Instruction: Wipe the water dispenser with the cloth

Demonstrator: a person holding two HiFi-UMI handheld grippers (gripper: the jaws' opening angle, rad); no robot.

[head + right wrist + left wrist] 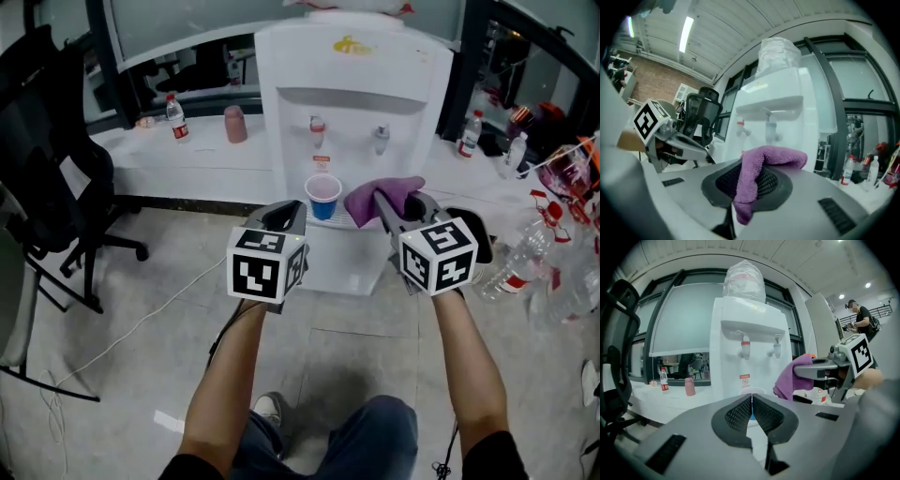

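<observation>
The white water dispenser stands straight ahead against the window ledge, with a red tap and a grey tap. A blue cup sits on its drip tray. My right gripper is shut on a purple cloth, held just in front of the tray, right of the cup. That cloth drapes over the jaws in the right gripper view. My left gripper is shut and holds nothing, left of the cup. The dispenser fills the left gripper view.
A black office chair stands at the left. On the white ledge are a water bottle and a pink cup. Several clear plastic bottles lie at the right. A cable runs across the floor.
</observation>
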